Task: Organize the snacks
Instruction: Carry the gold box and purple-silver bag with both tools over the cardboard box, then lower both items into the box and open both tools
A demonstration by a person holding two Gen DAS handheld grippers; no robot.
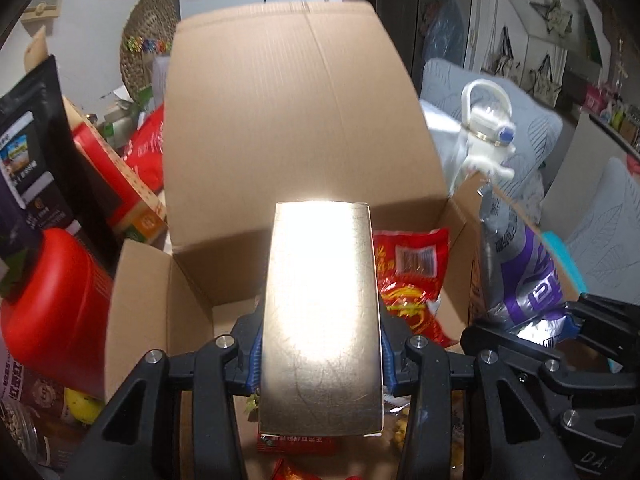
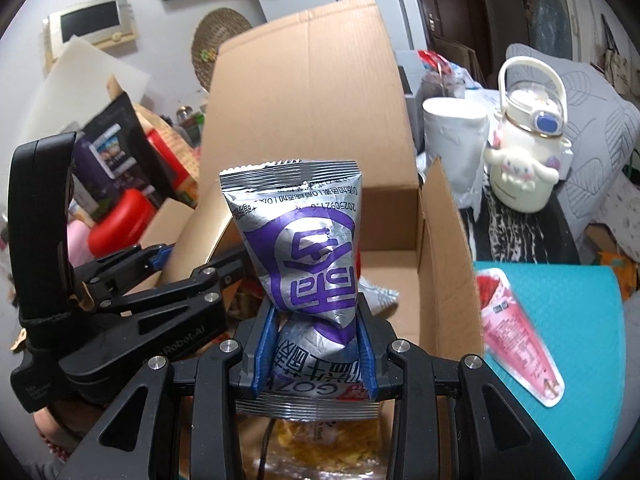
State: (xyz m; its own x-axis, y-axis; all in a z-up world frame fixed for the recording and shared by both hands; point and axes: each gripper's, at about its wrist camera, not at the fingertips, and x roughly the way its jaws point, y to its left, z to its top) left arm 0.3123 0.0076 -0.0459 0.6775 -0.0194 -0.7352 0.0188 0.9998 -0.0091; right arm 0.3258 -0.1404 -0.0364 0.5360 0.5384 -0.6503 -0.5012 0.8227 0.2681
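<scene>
My left gripper (image 1: 320,354) is shut on a shiny gold box (image 1: 320,312) and holds it above the open cardboard box (image 1: 280,120). A red snack bag (image 1: 412,276) lies inside the cardboard box. My right gripper (image 2: 316,354) is shut on a silver and purple snack bag (image 2: 304,248), held upright over the same cardboard box (image 2: 308,112). The silver bag and right gripper also show in the left wrist view (image 1: 524,280). The left gripper shows at the left of the right wrist view (image 2: 160,258). A clear bag of yellow snacks (image 2: 320,440) lies below the right gripper.
A red container (image 1: 56,312), a black pouch (image 1: 32,168) and a red carton (image 1: 116,176) crowd the left. A white cartoon kettle (image 2: 524,152) and a white cup (image 2: 456,140) stand at the right. A pink snack packet (image 2: 520,332) lies on a teal mat (image 2: 580,340).
</scene>
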